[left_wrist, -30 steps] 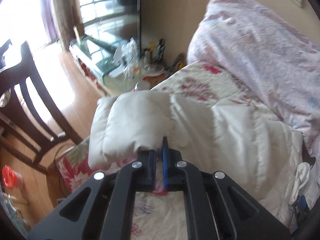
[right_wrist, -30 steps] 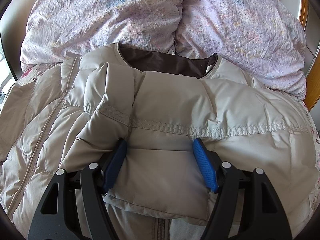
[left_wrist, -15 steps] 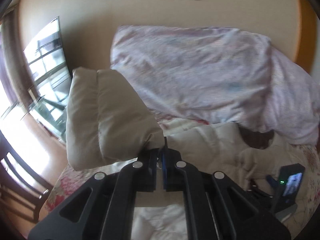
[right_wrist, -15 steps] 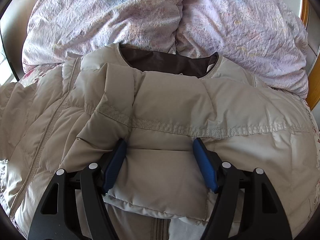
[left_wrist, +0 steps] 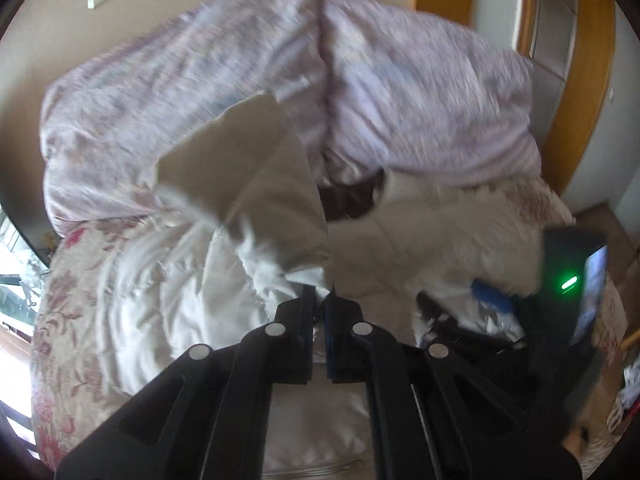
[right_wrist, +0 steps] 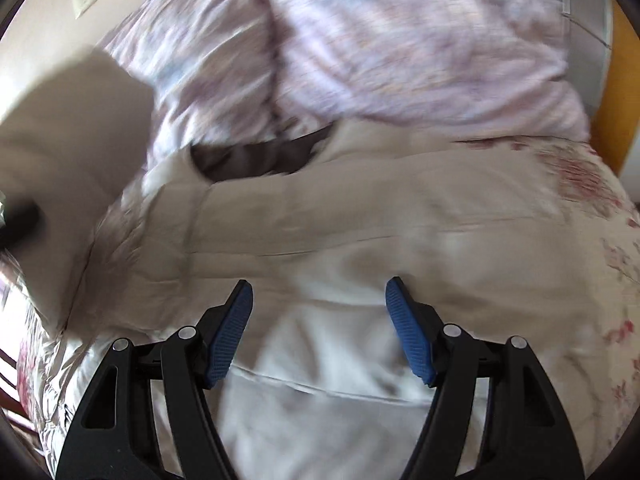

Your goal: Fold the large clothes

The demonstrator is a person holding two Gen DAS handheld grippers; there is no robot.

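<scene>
Bed (right_wrist: 592,200) with floral sheet carries a lilac duvet (right_wrist: 400,40) bunched at the head end, and a beige puffer jacket (right_wrist: 360,216) spread over the middle, brown-lined collar toward the duvet. Left tool (left_wrist: 325,300) is clamped tight on the jacket's sleeve (left_wrist: 256,184), lifted off the bed (frames blurry). Right tool (right_wrist: 318,320) gapes wide over the jacket's body, gripping nothing.
</scene>
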